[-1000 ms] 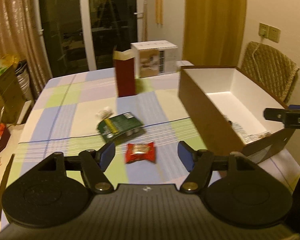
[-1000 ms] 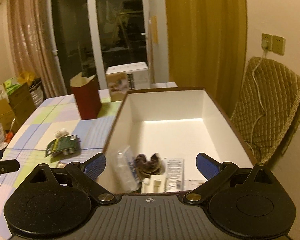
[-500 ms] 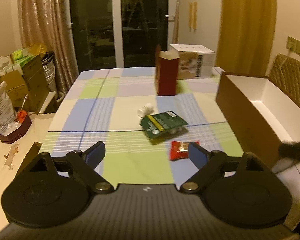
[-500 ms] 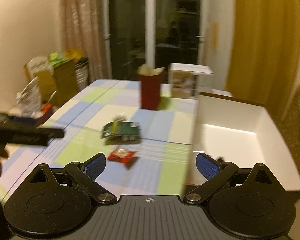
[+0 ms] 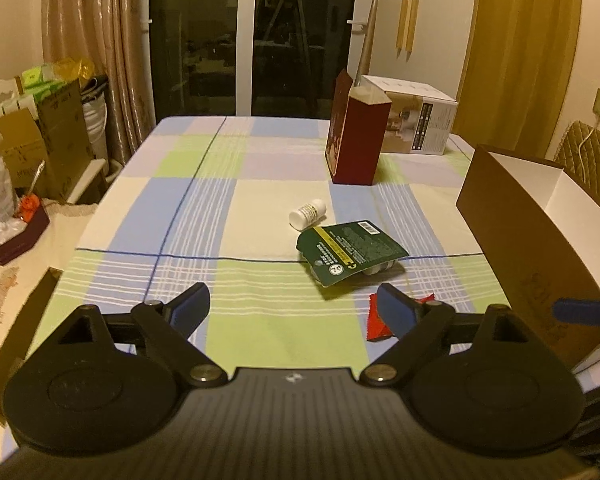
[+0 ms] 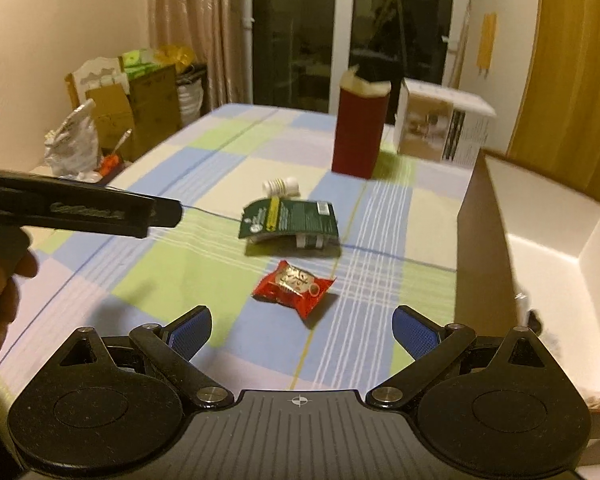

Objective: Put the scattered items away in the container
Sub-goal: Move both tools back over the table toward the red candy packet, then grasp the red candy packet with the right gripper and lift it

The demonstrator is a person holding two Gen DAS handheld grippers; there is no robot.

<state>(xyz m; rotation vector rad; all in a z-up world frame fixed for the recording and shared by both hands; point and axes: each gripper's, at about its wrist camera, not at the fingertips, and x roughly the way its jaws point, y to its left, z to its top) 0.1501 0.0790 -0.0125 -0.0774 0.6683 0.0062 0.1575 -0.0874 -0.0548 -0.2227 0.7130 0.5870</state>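
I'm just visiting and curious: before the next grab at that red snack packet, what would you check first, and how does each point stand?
1. Right tool open: ok.
2. Left tool open and holding nothing: ok.
3. Red snack packet lies flat, apart from the green packet: ok.
4. Packet in front of the right tool: ok.
5. Box open at the top: ok.
6. Room left in the box: cannot tell.

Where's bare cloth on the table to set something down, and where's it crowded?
Free: the left half of the table, left of the white bottle, and the far edge behind the dark red carton. Crowded: the bottle, green packet and red snack pack cluster beside the brown box.
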